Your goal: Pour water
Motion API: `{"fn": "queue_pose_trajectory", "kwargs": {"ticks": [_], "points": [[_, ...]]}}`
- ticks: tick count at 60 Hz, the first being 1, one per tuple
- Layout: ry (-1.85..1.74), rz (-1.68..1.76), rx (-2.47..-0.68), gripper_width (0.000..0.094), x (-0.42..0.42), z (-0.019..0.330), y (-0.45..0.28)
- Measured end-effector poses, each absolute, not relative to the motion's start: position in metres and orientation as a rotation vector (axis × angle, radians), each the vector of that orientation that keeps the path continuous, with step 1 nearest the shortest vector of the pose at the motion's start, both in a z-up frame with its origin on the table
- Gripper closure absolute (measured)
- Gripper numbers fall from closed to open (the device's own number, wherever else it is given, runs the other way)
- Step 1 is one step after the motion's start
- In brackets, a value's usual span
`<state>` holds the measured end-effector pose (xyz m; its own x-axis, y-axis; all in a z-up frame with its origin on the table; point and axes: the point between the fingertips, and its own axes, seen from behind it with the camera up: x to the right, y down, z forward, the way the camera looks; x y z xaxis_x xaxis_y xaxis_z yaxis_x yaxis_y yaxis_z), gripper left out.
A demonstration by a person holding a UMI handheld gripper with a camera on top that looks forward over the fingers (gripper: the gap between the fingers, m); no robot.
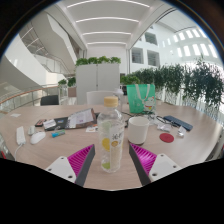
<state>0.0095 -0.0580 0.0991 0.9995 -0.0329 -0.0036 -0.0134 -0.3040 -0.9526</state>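
A clear plastic bottle (110, 131) with a pale cap and a yellow-and-pink patterned label stands upright on the light wooden counter (190, 135), between the two fingers of the tool (110, 160). The magenta pads (81, 159) sit low on either side of the bottle's base; whether they press on it or leave a sliver of gap cannot be told from this angle — the bottle appears to rest on the counter. Just right of the bottle and slightly beyond it stands a white cup (138, 129). Further right of the bottle lies a small red disc (166, 137), and past that a dark flat object near the counter's edge. Behind the bottle, a teal bag (139, 97) stands upright with a white box-like item beside it. Left of the bottle lie scattered papers and a book (78, 119), and a white mouse-like object (38, 137) sits further left. Beyond the counter — a row of green plants (185, 80) and white cabinets.
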Motion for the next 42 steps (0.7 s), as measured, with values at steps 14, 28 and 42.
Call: {"fn": "queue_pose_trajectory", "kwargs": {"ticks": [14,28,42], "points": [[-0.074,-0.018,-1.819,0.0302,0.007,0.074,0.013],[0.005,-0.062,-1.793,0.0566,0.017,0.073,0.030],[0.147,0.271,-1.868,0.0581,-0.013,0.101,0.051]]}}
